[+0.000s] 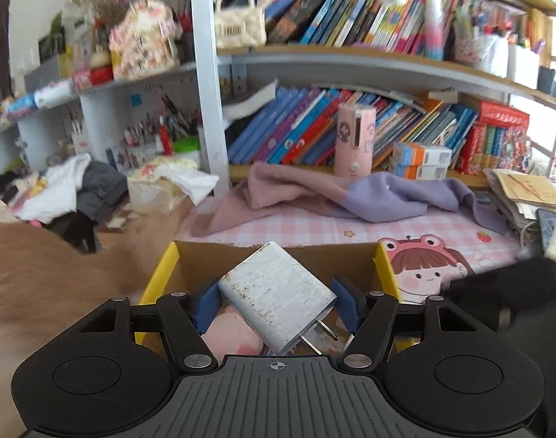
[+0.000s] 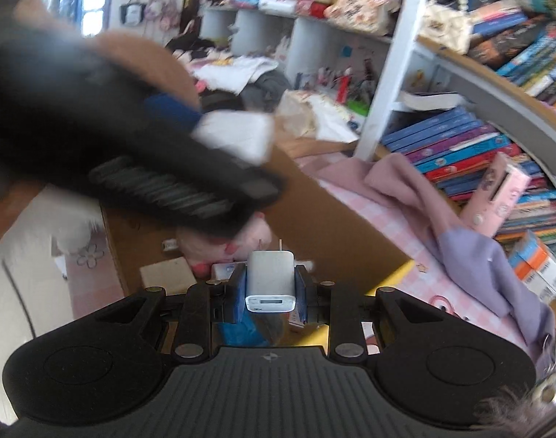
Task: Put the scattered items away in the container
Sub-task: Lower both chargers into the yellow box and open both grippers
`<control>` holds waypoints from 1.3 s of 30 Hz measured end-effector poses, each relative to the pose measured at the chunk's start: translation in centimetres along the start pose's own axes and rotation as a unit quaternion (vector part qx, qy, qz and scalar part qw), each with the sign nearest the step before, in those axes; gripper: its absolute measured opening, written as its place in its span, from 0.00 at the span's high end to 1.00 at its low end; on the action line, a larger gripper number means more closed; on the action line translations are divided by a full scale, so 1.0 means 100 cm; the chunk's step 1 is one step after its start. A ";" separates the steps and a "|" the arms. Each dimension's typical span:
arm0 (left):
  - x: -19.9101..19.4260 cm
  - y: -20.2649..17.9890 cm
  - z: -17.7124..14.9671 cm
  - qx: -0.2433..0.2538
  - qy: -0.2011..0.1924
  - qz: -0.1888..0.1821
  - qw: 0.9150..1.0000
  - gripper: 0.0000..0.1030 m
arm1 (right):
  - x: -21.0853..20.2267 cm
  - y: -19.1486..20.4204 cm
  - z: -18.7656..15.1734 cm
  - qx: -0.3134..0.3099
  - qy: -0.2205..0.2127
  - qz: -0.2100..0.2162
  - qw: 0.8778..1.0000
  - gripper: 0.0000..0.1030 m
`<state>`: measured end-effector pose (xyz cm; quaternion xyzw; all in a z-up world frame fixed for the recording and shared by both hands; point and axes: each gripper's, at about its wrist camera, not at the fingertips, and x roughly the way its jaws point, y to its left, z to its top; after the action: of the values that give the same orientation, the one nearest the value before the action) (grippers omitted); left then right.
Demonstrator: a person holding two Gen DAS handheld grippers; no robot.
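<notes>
Scuffed white two-prong charger block [image 1: 276,294] clamped in left gripper [image 1: 278,301]; right gripper [image 2: 270,286] pinches small clean white charger [image 2: 271,279] above brown cardboard box [image 1: 201,252].

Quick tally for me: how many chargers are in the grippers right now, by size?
Large white charger, scuffed, in the left gripper: 1
Small white charger in the right gripper: 1
Total: 2, both over the cardboard box

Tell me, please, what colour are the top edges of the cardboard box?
Yellow: the cardboard box is plain brown inside with yellow top edges, clearest in the left wrist view.
</notes>
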<state>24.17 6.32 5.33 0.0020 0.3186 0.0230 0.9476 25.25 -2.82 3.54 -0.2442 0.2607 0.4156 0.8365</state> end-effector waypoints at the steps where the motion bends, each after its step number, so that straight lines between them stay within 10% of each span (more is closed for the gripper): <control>1: 0.013 0.003 0.004 -0.006 0.017 -0.004 1.000 0.37 | 0.007 0.001 0.001 -0.007 0.007 0.002 1.000 0.76; 20: 0.154 -0.003 0.001 0.049 0.223 -0.040 0.973 0.36 | 0.072 -0.003 0.001 -0.032 0.113 0.049 0.992 0.76; 29: 0.093 -0.004 0.014 0.085 0.122 -0.009 0.989 0.21 | 0.038 -0.008 0.003 0.001 0.059 0.037 0.998 0.59; 39: -0.034 0.001 0.003 0.005 -0.027 -0.015 1.000 0.15 | -0.049 -0.001 -0.008 0.054 -0.021 -0.040 0.998 0.53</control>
<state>21.63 6.31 7.67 0.0029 0.2933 0.0068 0.9560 22.61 -6.15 6.06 -0.2002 0.2556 0.3723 0.8695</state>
